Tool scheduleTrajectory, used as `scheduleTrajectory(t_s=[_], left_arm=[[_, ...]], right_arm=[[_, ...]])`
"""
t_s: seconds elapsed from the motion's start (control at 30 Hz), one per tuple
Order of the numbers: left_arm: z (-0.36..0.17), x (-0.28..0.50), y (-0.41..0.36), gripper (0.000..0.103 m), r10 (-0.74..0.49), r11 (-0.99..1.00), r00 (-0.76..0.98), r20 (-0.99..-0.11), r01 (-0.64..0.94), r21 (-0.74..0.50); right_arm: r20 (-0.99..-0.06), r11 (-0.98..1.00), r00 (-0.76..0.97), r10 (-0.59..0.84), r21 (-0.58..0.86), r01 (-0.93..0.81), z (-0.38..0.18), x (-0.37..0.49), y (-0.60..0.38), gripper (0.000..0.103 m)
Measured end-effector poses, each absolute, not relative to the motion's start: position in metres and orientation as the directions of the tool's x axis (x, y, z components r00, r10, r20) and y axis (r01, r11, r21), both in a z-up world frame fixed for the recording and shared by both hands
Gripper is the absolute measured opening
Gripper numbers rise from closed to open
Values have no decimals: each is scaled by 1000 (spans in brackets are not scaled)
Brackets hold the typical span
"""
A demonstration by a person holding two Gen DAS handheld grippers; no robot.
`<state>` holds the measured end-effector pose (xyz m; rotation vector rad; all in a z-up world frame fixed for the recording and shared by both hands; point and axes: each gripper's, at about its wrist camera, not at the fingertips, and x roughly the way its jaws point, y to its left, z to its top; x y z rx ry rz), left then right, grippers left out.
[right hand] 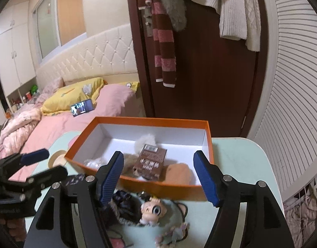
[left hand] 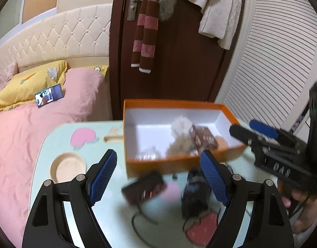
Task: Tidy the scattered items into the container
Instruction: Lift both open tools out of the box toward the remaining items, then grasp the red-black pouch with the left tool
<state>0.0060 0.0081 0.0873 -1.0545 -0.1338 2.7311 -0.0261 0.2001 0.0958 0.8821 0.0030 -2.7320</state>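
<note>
An orange box (left hand: 179, 166) with a white inside stands on the pale green table (right hand: 241, 165). In it lie a brown packet (right hand: 151, 161), a white fluffy piece (left hand: 181, 124) and a beige plush (right hand: 179, 171). My left gripper (left hand: 158, 177) is open just in front of the box, above a blurred dark packet (left hand: 144, 188) on the table; its pads touch nothing. A dark-haired doll (right hand: 152, 208) lies on the table below my right gripper (right hand: 158, 178), which is open and empty at the box's near wall. Each gripper shows in the other's view: the right (left hand: 243, 125), the left (right hand: 53, 162).
A round recess (left hand: 68, 166) is sunk into the table's left side. A black cable (left hand: 142, 219) and a small pastel plush charm (right hand: 173, 235) lie near the front. A bed with a pink cover (left hand: 34, 128) and a phone (left hand: 48, 95) sits left; a brown door (right hand: 199, 72) stands behind.
</note>
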Motion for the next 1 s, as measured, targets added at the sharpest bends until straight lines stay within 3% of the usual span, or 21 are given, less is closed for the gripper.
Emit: scheduleTrajectory(t_s=[0.07,0.33,0.53,0.67,0.77,1.0], left_arm=[[80,21,6,82,220,-976,-714,-665,-162,-149],[36,49,-1,82,133,-991,-673,-728,-99,-90],[14,49,3,82,125,-992,-612,-781,-88,-89],[5,52,8,89,36,-997,-635,-771,-80,19],[3,52,3,89,49,-997,-634,-772,-76,-1],[-1,53,1,92,65,-997,-643,-763,-82,-17]], right_arm=[[-571,-966,-784,-243,71,248,91,-13,200,80],[-633,-946,-709,-310,135,294,53,36,204,81],[-696,-950,-659,-285,116,289,31,58,206,86],[-736,-961,-635,-236,79,265,16,62,202,91],[-759,-968,-629,-168,8,250,7,61,195,103],[-737,-967,-653,-174,4,254,4,62,197,103]])
